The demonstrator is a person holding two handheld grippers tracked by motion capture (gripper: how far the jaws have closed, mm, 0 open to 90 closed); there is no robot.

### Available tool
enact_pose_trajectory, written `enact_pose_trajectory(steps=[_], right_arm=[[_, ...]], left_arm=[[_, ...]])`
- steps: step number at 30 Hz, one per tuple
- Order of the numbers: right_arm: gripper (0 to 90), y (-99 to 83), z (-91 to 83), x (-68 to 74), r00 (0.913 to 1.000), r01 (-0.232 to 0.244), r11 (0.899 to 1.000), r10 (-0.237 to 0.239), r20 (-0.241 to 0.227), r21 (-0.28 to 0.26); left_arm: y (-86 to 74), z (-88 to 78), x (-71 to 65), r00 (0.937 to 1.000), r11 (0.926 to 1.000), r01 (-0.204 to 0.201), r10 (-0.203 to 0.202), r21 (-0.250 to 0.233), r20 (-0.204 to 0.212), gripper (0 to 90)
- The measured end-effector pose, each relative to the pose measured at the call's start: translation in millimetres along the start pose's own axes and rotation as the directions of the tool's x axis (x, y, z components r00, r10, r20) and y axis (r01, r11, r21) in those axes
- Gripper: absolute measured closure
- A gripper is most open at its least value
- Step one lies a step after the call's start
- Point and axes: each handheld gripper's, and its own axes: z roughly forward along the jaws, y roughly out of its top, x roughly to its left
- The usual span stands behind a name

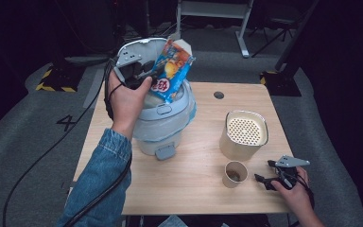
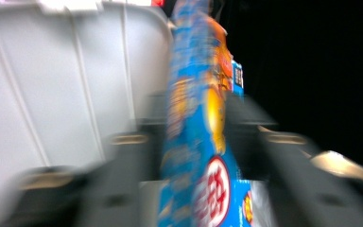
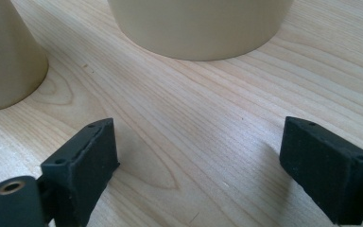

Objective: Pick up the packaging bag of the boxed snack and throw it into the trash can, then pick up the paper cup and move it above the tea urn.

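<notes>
Over the open grey bin [image 1: 163, 120] at the table's [image 1: 194, 184] far left, the left gripper [image 1: 144, 71] has a blue snack bag [image 1: 172, 71] standing between its parted jaws; blur hides whether the pads touch it. The right gripper [image 1: 270, 174] rests wide open and empty on the table, near a small cup [image 1: 235, 174] and a tall cream canister [image 1: 243, 135].

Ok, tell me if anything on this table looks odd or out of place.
One thing: a blue snack bag stands tilted above the open grey lidded bin, between the left gripper jaws. The perforated canister and small cup stand upright; no spills.
</notes>
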Motion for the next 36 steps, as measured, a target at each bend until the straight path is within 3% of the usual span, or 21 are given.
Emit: enact_pose_trajectory(steps=[1,4,8,10,12,18,20,22,26,36], right_arm=[[12.1,0.0,0.0,0.0,1.0,0.0,1.0,0.0,0.0,0.0],[12.1,0.0,0.0,0.0,1.0,0.0,1.0,0.0,0.0,0.0],[12.1,0.0,0.0,0.0,1.0,0.0,1.0,0.0,0.0,0.0],[12.1,0.0,0.0,0.0,1.0,0.0,1.0,0.0,0.0,0.0],[12.1,0.1,0.0,0.0,1.0,0.0,1.0,0.0,0.0,0.0],[12.1,0.0,0.0,0.0,1.0,0.0,1.0,0.0,0.0,0.0],[12.1,0.1,0.0,0.0,1.0,0.0,1.0,0.0,0.0,0.0],[12.1,0.0,0.0,0.0,1.0,0.0,1.0,0.0,0.0,0.0],[12.1,0.0,0.0,0.0,1.0,0.0,1.0,0.0,0.0,0.0],[12.3,0.2,-0.1,0.3,1.0,-0.003,1.0,0.003,0.0,0.001]], left_arm=[[-0.2,-1.6,-0.5,1.0,0.9999,0.001,0.0,0.011,-0.008,47.4],[-0.9,-11.8,-0.5,0.9993,0.9997,-0.022,0.022,-0.013,-0.029,40.0],[-1.9,-20.9,-0.1,0.9993,0.9993,-0.03,0.03,-0.022,-0.021,39.0],[-3.3,-28.5,-1.0,0.9986,0.9984,-0.052,0.052,-0.023,-0.009,38.1],[-5.8,-35.6,-4.0,0.9966,0.9972,-0.071,0.072,-0.024,0.04,38.1],[-13.8,-49.0,-17.2,0.98,0.9912,-0.132,0.129,0.01,0.152,38.5],[-15.0,-50.7,-19.0,0.978,0.9908,-0.135,0.131,0.014,0.163,38.5],[-20.3,-57.8,-25.3,0.9692,0.9879,-0.152,0.142,0.032,0.201,38.3],[-28.8,-67.3,-32.2,0.9585,0.9867,-0.156,0.14,0.045,0.248,37.6],[-62.4,-83.3,-45.5,0.9352,0.9769,-0.194,0.157,0.089,0.317,35.3]])
